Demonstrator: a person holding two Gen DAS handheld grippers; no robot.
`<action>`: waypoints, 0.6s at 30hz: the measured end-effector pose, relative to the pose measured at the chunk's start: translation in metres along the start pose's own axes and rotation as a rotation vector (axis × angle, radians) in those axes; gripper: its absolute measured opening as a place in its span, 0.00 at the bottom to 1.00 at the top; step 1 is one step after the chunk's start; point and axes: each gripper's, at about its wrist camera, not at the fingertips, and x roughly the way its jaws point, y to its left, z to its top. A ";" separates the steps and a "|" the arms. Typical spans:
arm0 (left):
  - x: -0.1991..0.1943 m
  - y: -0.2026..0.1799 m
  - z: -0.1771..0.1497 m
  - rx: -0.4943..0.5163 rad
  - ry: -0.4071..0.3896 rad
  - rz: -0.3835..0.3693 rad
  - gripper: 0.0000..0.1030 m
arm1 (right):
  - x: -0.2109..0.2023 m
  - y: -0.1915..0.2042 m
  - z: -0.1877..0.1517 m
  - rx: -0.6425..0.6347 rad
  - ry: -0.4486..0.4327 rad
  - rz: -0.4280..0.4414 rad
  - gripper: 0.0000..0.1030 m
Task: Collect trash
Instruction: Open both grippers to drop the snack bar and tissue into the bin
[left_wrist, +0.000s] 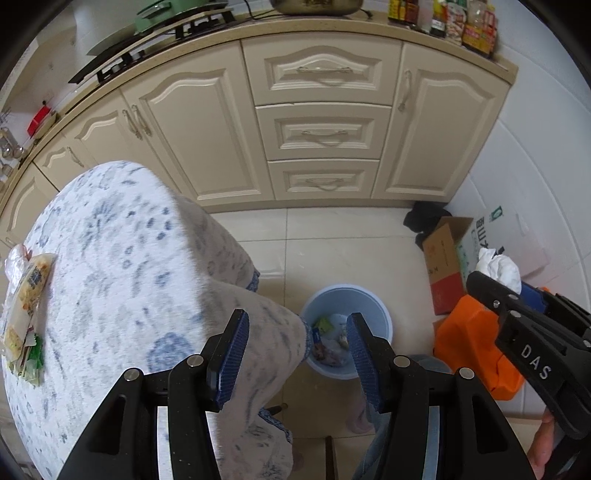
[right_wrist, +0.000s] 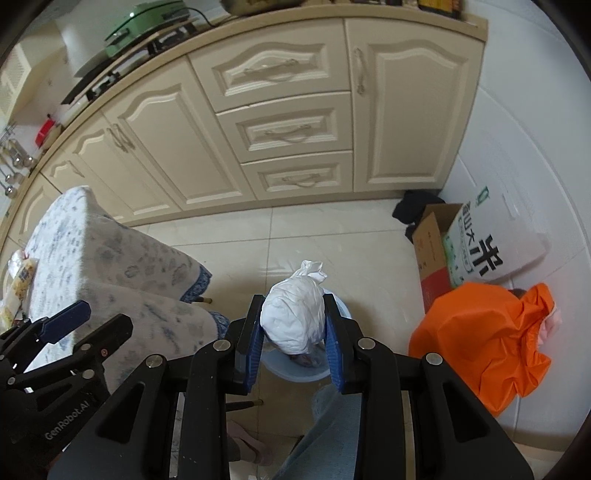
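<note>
A crumpled white bag (right_wrist: 295, 317) of trash sits clamped between the blue pads of the right tongs (right_wrist: 293, 347), hanging right above the pale blue bin (left_wrist: 345, 332) on the tiled floor (right_wrist: 332, 240). The bin already holds wrappers and scraps. The left tongs (left_wrist: 297, 354) stand open with nothing between them, beside a desk (left_wrist: 122, 266) under a blue-flowered cloth — snack packets (left_wrist: 24, 314) lie at its far edge. An orange bag (right_wrist: 487, 339) and a cardboard box (right_wrist: 432, 251) rest near the cream cabinets (right_wrist: 266, 122).
</note>
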 end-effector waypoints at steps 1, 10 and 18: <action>-0.002 0.002 -0.001 -0.006 -0.001 0.000 0.50 | -0.002 0.003 0.001 -0.005 -0.010 0.001 0.31; -0.010 0.014 -0.004 -0.030 0.002 0.002 0.50 | -0.012 0.014 0.001 -0.018 -0.025 -0.017 0.65; -0.016 0.020 -0.005 -0.052 0.000 -0.002 0.50 | -0.013 0.010 0.000 0.003 -0.008 -0.019 0.66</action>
